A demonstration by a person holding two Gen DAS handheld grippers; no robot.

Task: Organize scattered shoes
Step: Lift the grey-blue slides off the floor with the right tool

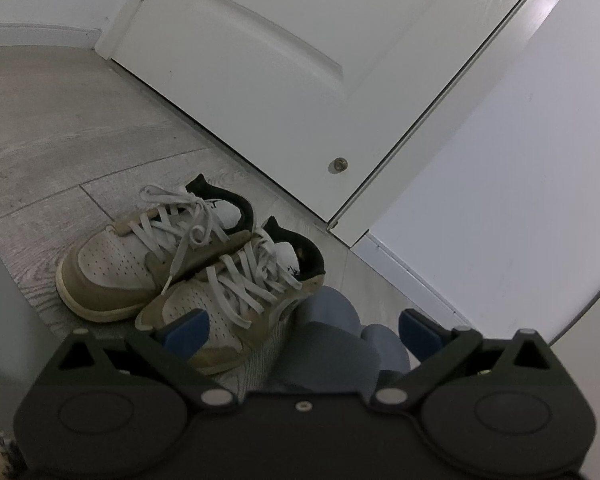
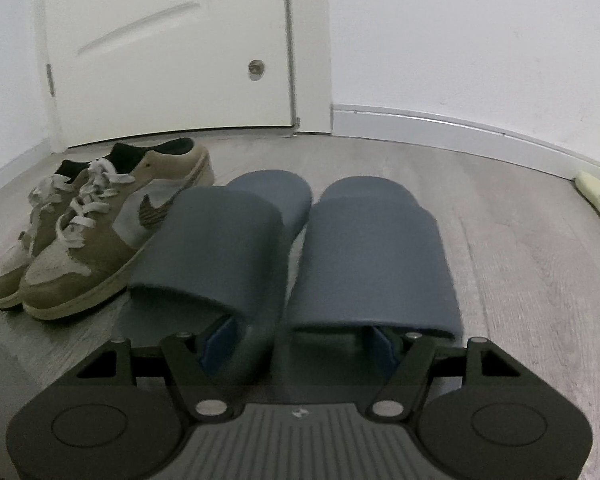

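Grey wood floor (image 2: 500,248) holds two blue foam slippers (image 2: 364,256) pointing straight away from the open right tongs (image 2: 300,344), whose tips sit inside them; left tongs (image 1: 300,328) open too.

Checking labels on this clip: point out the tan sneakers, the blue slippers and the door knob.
tan sneakers (image 2: 88,236): right wrist view, side panel.
blue slippers (image 2: 372,256): right wrist view, right slipper's strap.
door knob (image 2: 255,68): right wrist view, knob face.
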